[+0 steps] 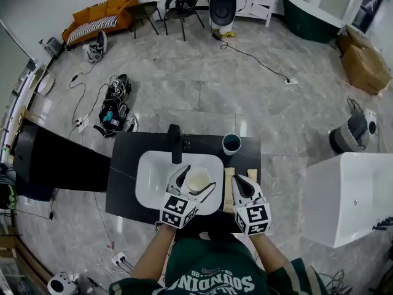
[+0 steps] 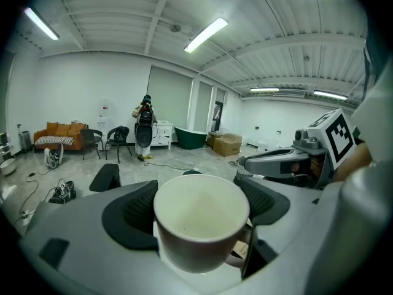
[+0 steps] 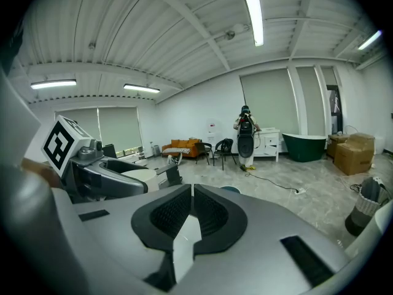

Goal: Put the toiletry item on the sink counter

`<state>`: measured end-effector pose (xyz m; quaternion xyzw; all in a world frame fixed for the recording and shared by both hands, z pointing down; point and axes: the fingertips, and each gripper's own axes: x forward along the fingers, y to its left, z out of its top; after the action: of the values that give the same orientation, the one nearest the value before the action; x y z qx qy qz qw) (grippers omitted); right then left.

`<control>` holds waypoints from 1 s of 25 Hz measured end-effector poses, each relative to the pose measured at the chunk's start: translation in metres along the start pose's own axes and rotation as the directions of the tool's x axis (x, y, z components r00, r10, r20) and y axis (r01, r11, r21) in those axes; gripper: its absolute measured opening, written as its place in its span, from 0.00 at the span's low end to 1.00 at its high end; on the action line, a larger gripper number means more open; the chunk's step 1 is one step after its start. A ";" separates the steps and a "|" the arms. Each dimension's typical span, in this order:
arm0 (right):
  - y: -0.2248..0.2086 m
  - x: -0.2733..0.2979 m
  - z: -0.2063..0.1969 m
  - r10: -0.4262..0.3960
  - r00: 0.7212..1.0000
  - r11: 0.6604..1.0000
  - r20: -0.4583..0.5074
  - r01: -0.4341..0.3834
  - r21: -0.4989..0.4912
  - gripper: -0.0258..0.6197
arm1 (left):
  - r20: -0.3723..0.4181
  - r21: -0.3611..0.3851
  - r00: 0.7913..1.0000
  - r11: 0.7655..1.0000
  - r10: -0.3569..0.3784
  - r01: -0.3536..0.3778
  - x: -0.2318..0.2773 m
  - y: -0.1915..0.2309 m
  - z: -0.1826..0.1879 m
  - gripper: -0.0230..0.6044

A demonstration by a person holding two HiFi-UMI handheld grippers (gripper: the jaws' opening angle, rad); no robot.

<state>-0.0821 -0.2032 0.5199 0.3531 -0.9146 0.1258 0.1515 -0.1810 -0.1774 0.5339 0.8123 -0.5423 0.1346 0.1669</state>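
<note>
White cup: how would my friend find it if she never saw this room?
Look for the black counter with the white sink set in it. Above the sink, the left gripper is shut on a cream-white cup. The other cup, standing alone at the counter's back, is dark teal.

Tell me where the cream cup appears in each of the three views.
Head view: cream cup at centre, over the white basin.
Left gripper view: cup bottom centre, between the jaws.
Right gripper view: cup left of middle, rim only.
Shared landmark: orange sofa.
</note>
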 end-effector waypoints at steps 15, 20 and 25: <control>-0.052 -0.029 -0.029 -0.103 0.995 0.993 -0.020 0.104 0.053 0.11 | -0.006 0.046 0.993 0.992 -0.116 0.116 0.064 -0.053 -0.003 0.73; -0.081 -0.051 -0.033 -0.171 0.985 0.982 -0.015 0.172 0.078 0.11 | 0.000 0.056 0.984 0.982 -0.179 0.179 0.092 -0.084 0.000 0.73; -0.110 -0.070 -0.046 -0.232 0.972 0.967 -0.028 0.234 0.099 0.11 | 0.012 0.064 0.980 0.978 -0.201 0.199 0.126 -0.108 0.005 0.73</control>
<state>0.0509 -0.2239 0.5503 0.4642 -0.8580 0.1564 0.1544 -0.0333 -0.2466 0.5658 0.8688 -0.4549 0.1267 0.1490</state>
